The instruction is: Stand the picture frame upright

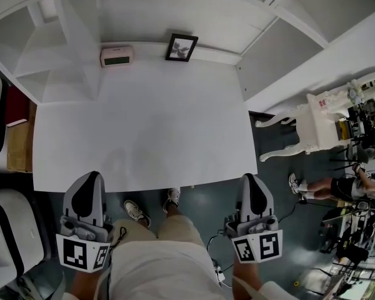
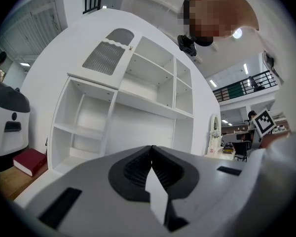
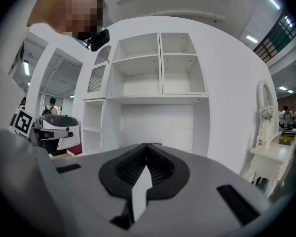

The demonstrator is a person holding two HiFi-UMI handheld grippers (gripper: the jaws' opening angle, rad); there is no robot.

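I'm holding the left gripper (image 1: 91, 177) and the right gripper (image 1: 254, 179) at the near edge of the white desk (image 1: 144, 142), both with jaws pressed together on nothing. The picture frame (image 1: 181, 47) is sitting far ahead between them, against the back panel. The pink clock (image 1: 117, 56) is sitting to its left.

No legible text anywhere; red marks on white dressing table (image 1: 312, 127) too small to read.
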